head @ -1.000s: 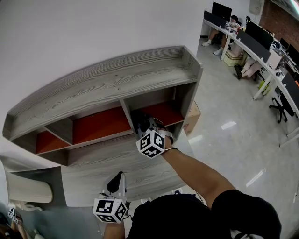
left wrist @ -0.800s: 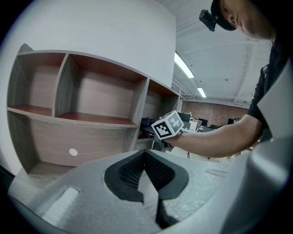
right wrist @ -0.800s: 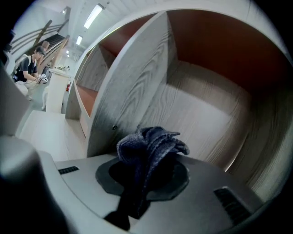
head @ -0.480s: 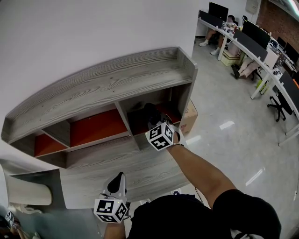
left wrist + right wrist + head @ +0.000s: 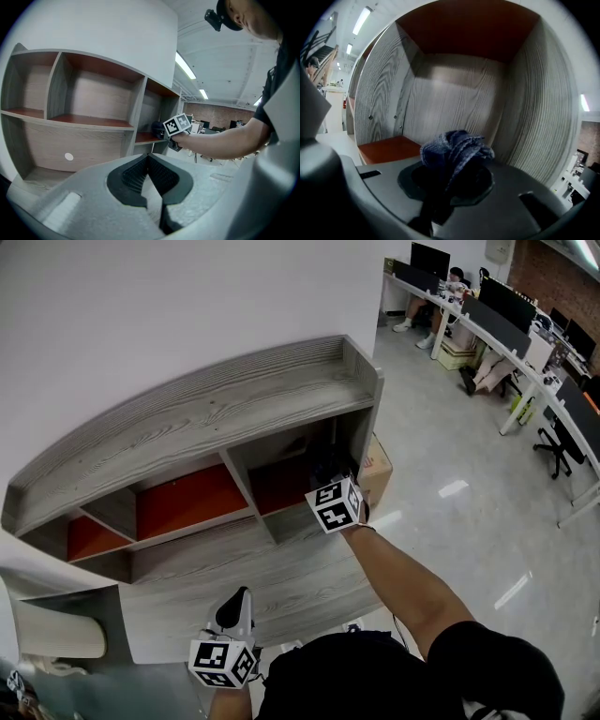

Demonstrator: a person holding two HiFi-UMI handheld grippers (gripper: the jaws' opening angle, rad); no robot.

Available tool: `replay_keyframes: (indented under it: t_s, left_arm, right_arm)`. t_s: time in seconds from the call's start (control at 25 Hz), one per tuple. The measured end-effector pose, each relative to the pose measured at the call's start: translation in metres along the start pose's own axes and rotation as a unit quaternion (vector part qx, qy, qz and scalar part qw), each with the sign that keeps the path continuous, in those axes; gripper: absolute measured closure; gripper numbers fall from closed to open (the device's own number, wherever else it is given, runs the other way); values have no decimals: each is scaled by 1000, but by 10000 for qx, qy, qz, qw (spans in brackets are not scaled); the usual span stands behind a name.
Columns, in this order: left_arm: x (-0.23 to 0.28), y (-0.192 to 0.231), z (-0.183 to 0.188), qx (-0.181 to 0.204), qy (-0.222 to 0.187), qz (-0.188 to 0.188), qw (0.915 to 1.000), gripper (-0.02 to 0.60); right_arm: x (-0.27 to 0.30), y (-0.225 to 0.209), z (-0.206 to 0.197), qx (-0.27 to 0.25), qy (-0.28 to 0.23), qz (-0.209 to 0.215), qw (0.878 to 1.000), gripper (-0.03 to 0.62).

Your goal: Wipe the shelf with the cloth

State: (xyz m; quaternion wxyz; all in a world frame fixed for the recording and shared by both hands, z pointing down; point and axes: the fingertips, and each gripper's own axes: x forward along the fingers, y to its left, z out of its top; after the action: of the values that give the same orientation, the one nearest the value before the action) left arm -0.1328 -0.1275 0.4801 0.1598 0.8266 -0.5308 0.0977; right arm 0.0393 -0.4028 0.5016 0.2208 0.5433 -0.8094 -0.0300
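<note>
The shelf is a long grey wood-grain unit standing against a white wall, with a rimmed top board over a row of three open compartments whose floors are red-brown, and a wider grey ledge running out below them. The cloth is a dark blue knitted rag, crumpled into a loose wad and pinched between the jaws of the right gripper. It is raised inside the rightmost compartment, clear of the red-brown floor and close to the grey right-hand wall, though whether it touches that wall cannot be told.
</note>
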Motion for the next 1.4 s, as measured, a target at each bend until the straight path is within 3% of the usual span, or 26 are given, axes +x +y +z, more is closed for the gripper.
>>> replay_keyframes:
  t_s: [0.32,0.48,0.68,1.04,1.32,1.4]
  left_arm:
    - [-3,-4,2,27,0,3,10000,572]
    - [-6,-2,-1,20,15,24,10000,572]
    - [-8,-3,0,26,12,16,10000,572]
    - [-6,-9,0,41,10,-83,10000,572]
    - [-5,-11,-6,-6,52,-124,9999,572]
    - [-5,-12,-6,-6,44,-139,9999,572]
  right_arm:
    - [-3,-10,0,444,-61,-66,9990,519]
    - [-4,-21,1,1222,-239,-74,9922,519]
    - [-10,-24,7,2024,-565,218,9774,518]
    - [-18,-28,23,3647,-873,727,9242,518]
    - [-27,-44,43,4895,-1129,909,8598,519]
    - [-29,-47,49,5044,-1199,953,8498,519]
